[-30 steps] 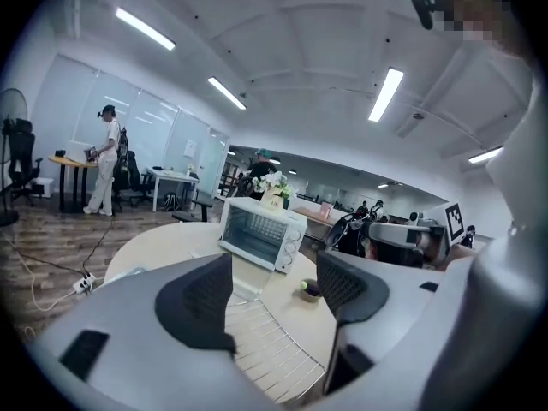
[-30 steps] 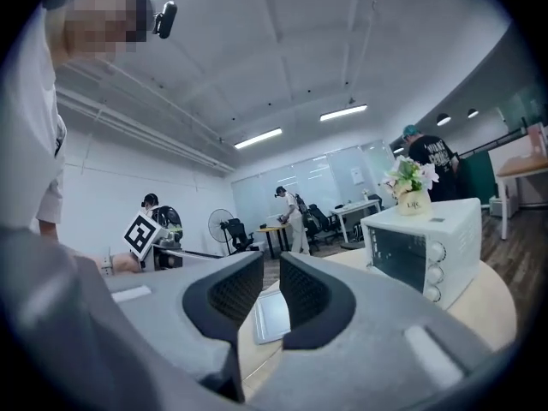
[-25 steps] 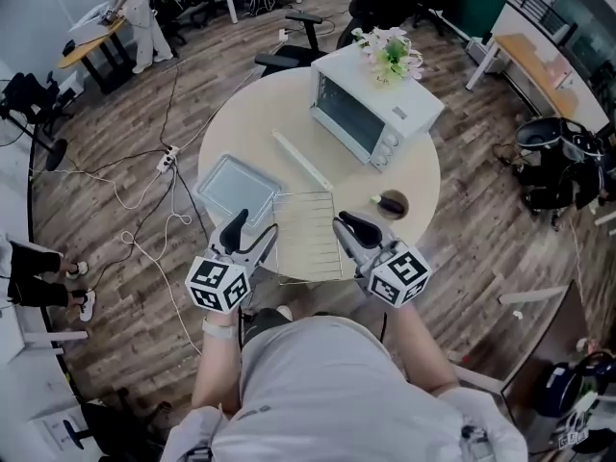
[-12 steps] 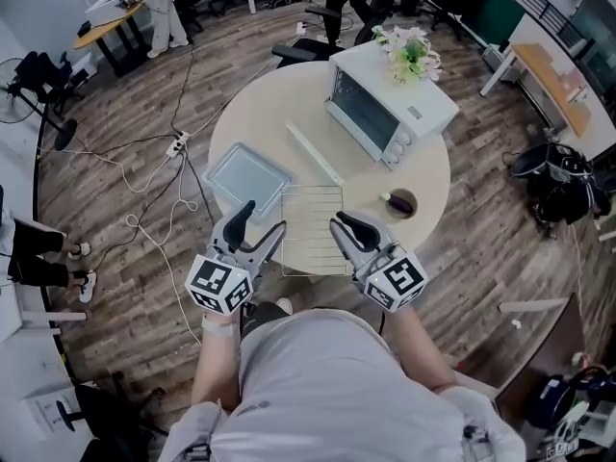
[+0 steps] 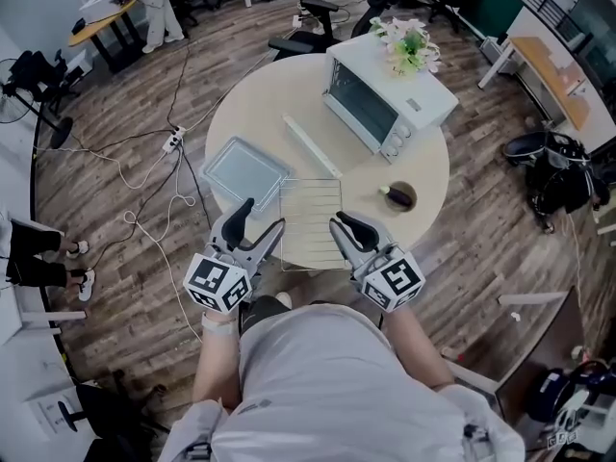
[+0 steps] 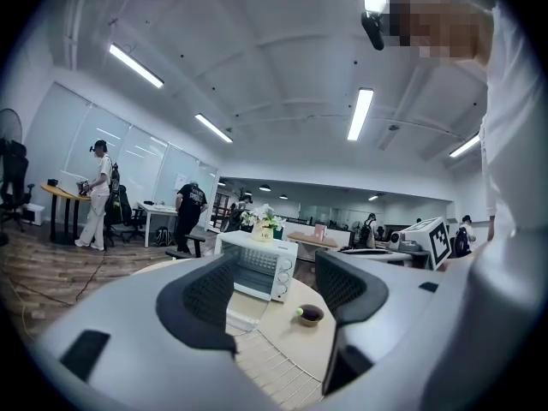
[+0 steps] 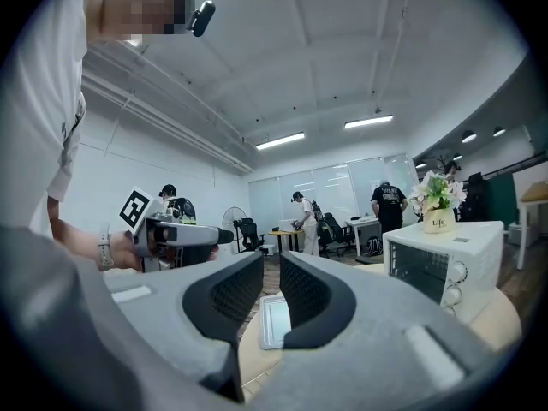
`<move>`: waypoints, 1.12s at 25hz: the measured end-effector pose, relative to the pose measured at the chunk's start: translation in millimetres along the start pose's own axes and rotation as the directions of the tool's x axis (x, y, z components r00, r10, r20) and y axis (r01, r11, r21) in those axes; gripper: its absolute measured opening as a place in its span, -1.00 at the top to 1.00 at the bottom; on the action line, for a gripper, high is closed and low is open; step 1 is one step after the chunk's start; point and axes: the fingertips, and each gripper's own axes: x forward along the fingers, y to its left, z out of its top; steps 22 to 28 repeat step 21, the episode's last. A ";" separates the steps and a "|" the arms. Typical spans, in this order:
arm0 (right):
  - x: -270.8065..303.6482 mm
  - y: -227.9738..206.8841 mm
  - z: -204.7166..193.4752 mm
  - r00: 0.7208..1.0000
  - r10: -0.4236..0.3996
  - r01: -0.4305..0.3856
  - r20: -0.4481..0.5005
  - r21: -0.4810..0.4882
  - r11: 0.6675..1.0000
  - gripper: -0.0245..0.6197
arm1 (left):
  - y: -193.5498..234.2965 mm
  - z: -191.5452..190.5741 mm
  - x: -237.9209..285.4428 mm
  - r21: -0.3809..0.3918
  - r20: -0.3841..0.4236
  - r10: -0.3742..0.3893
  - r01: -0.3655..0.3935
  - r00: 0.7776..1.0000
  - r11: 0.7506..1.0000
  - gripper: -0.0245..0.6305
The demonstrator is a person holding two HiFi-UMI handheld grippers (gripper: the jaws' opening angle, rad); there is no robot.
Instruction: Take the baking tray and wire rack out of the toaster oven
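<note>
The white toaster oven [image 5: 385, 104] stands at the far right of the round table [image 5: 241, 104], its door closed. A grey baking tray [image 5: 245, 169] lies on the table's left, a wire rack [image 5: 310, 221] beside it near the front edge. My left gripper [image 5: 258, 221] hovers at the rack's near left corner, jaws wide open and empty. My right gripper [image 5: 346, 227] hovers at the rack's near right corner, jaws only narrowly apart with nothing between them. The left gripper view shows the oven [image 6: 255, 268] and rack [image 6: 274, 366]; the right gripper view shows the tray [image 7: 276, 319].
A long pale strip [image 5: 310, 147] lies between tray and oven. A small dark bowl [image 5: 397, 196] sits at the right, and a flower pot [image 5: 409, 46] stands on the oven. Cables [image 5: 154, 162] cross the floor at left; chairs, desks and people stand beyond.
The head view has shifted a little, so the table sits differently in frame. Both grippers stay at the near edge of the rack, their jaws as before.
</note>
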 end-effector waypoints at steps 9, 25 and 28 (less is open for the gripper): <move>-6.0 -1.0 -1.7 1.000 -0.013 0.013 0.000 0.005 1.000 0.78 | -1.0 -7.8 -1.1 -0.016 -0.014 -0.004 0.004 1.000 1.000 0.01; -19.0 -6.3 -10.3 1.000 -0.021 0.022 -0.007 0.046 0.999 0.78 | -9.7 -17.2 -2.5 -0.041 -0.032 0.009 -0.011 0.999 0.999 0.01; -19.0 -6.3 -10.3 1.000 -0.021 0.022 -0.007 0.046 0.999 0.78 | -9.7 -17.2 -2.5 -0.041 -0.032 0.009 -0.011 0.999 0.999 0.01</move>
